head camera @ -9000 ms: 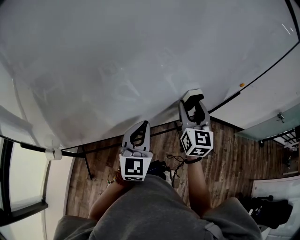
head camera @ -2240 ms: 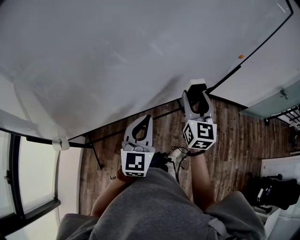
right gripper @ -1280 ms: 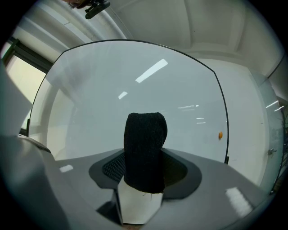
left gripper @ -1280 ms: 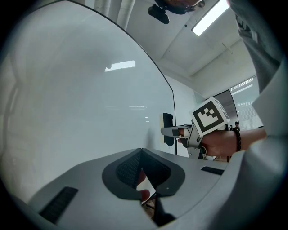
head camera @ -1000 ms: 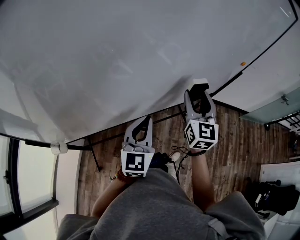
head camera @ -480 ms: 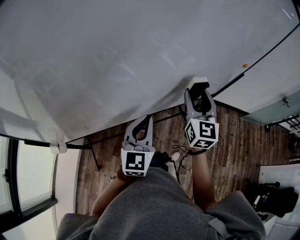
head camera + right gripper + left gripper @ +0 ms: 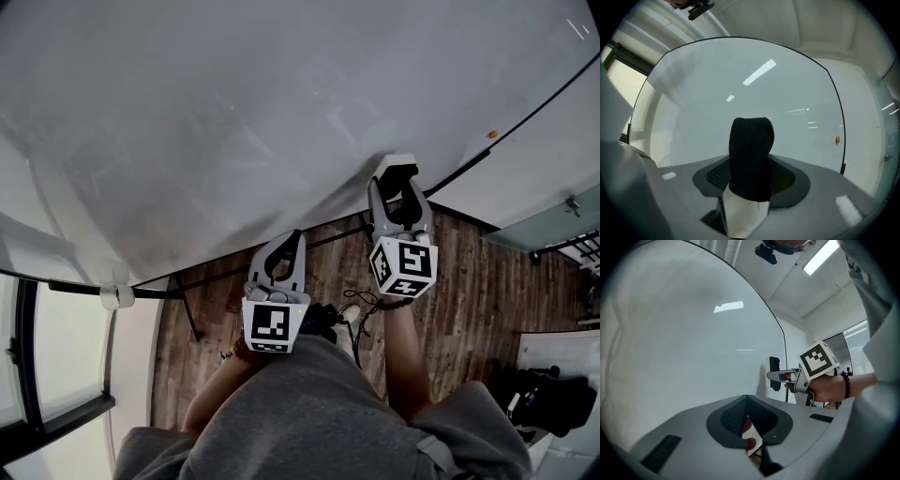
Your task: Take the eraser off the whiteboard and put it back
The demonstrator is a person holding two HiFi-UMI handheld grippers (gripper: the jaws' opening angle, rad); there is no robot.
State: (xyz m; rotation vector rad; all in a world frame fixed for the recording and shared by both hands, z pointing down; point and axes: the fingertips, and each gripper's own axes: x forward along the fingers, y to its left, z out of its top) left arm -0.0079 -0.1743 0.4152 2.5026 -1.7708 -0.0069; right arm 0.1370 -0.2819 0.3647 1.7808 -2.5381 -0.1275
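The whiteboard point(image 7: 234, 112) fills the upper part of the head view. My right gripper point(image 7: 395, 184) is shut on the eraser point(image 7: 393, 170), a white block with a black felt face, held by the board's lower edge. In the right gripper view the eraser point(image 7: 751, 159) stands upright between the jaws, felt facing the camera, board point(image 7: 754, 93) behind. From the left gripper view the eraser point(image 7: 774, 373) sits close to the board face; whether they touch I cannot tell. My left gripper point(image 7: 285, 249) hangs lower, shut and empty, off the board.
An orange dot point(image 7: 492, 134) sticks near the board's black frame at the right. Under the board are its stand's dark legs point(image 7: 184, 319), a wooden floor point(image 7: 469, 291) and cables point(image 7: 356, 314). A white roll point(image 7: 116, 296) sits at the board's left corner, by a window.
The right gripper with the eraser has shifted slightly up along the board's lower edge. The left gripper has stayed in place, shut.
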